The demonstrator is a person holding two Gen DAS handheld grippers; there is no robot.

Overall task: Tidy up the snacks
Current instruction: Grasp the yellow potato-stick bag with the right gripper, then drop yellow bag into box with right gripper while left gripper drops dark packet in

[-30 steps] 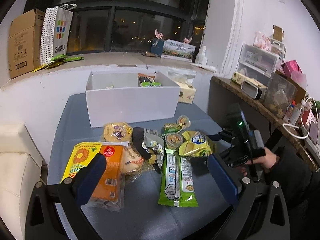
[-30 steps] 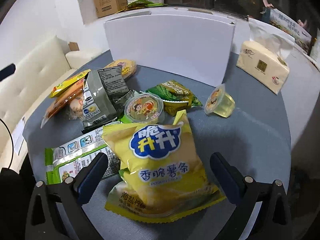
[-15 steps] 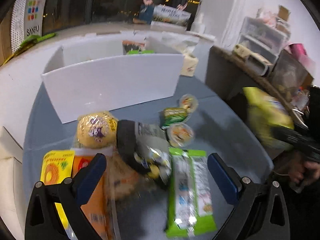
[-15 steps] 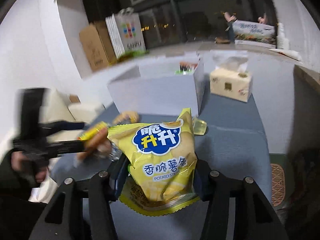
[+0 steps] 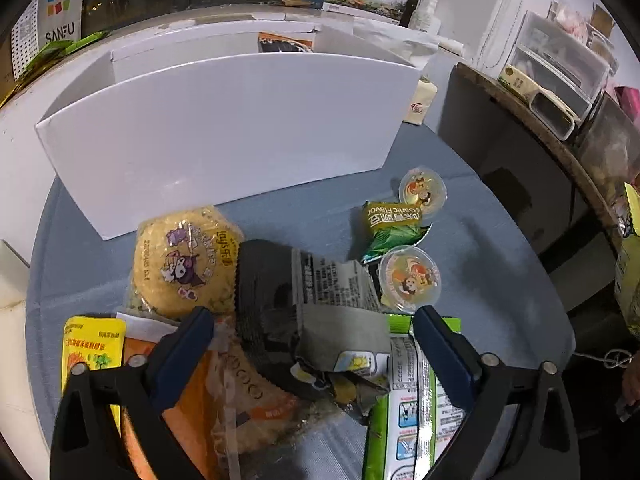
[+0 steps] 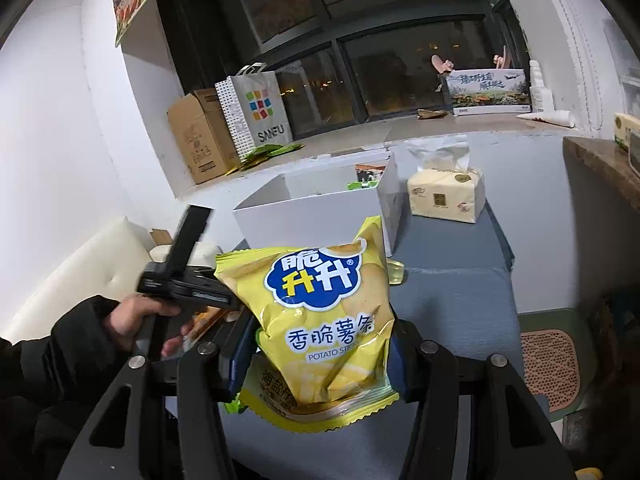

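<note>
While the right claw (image 6: 320, 354) pinches the yellow chip bag (image 6: 320, 312) aloft, the left claw (image 5: 312, 344) gapes wide — touching nothing.

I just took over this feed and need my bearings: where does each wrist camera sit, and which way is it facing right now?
Left wrist: low over the table, looking forward and down across the snack pile to the white box; its own left gripper shows, open, above the grey packet.
Right wrist: raised, facing the box and window; its right gripper is shut on the chip bag, and the left hand shows.
Shared: box, tissue pack, SANFU bag; the chip bag's edge also shows in the left view.
</note>
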